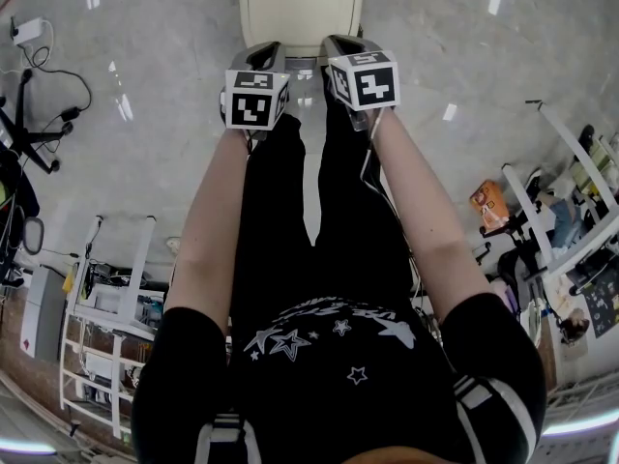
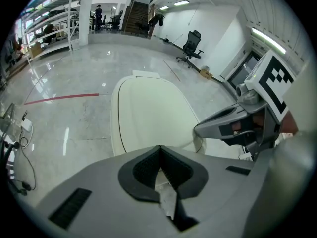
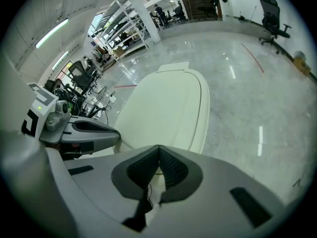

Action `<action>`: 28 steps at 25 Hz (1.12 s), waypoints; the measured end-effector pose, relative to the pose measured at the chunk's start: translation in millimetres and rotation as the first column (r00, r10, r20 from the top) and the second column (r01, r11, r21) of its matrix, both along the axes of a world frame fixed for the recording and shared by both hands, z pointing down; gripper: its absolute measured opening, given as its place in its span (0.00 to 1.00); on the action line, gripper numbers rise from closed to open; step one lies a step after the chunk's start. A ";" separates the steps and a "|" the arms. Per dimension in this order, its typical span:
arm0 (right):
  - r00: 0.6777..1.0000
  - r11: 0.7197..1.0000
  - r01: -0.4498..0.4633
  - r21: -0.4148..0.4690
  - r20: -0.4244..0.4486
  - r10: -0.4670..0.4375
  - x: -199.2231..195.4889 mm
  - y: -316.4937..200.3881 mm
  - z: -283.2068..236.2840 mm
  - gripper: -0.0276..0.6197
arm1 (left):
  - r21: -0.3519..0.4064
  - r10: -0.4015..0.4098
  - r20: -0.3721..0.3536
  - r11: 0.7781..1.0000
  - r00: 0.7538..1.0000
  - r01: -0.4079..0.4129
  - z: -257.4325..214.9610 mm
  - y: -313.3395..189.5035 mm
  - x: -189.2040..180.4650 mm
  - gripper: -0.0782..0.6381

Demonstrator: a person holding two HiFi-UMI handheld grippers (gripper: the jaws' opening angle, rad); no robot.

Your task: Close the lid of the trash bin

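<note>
A cream trash bin with its lid point(image 1: 300, 6) lying flat on top stands on the grey floor straight ahead. The same lid point(image 2: 148, 115) fills the middle of the left gripper view, and the lid point(image 3: 166, 110) shows likewise in the right gripper view. My left gripper point(image 1: 265, 56) and right gripper point(image 1: 338, 46) are side by side at the lid's near edge. Both are shut, jaw tips meeting, nothing between them. From the left gripper point(image 2: 159, 151) I see the right gripper point(image 2: 225, 128) alongside; from the right gripper point(image 3: 158, 150) the left one point(image 3: 89, 130). Contact with the lid cannot be told.
Polished grey floor surrounds the bin. White shelving point(image 1: 106, 317) stands at the lower left, cables and a power strip point(image 1: 27, 32) at the upper left, cluttered racks point(image 1: 571, 230) at the right. An office chair point(image 2: 190, 43) stands far off.
</note>
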State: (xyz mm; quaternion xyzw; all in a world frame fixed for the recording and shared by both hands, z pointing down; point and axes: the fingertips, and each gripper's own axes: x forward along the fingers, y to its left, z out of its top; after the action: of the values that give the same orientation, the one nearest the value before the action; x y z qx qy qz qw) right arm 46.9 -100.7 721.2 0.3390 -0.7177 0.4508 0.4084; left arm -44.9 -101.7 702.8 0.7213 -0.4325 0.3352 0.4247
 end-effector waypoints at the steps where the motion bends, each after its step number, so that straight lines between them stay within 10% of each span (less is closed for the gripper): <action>1: 1.000 1.000 0.002 -0.002 -0.001 -0.002 0.2 0.3 0.2 0.05 | -0.008 -0.009 0.003 1.000 1.000 0.009 1.4 0.8 0.0 0.12; 17: 0.999 0.999 -0.029 -0.016 -0.024 0.029 -8.4 -1.7 -13.8 0.05 | 0.042 -0.059 -0.011 0.997 0.998 0.060 -19.0 -3.7 -26.4 0.12; 28: 0.991 0.983 -0.135 0.121 0.010 0.134 -34.7 -5.4 -117.4 0.05 | 0.210 -0.055 -0.077 0.975 0.996 0.070 -128.4 2.5 -54.5 0.12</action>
State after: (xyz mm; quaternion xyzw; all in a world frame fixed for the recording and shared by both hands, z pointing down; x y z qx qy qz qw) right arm 12.2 -106.2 603.8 0.4106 -0.7196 0.4330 0.3551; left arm -99.4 -99.2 574.4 0.7600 -0.4730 0.2478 0.3705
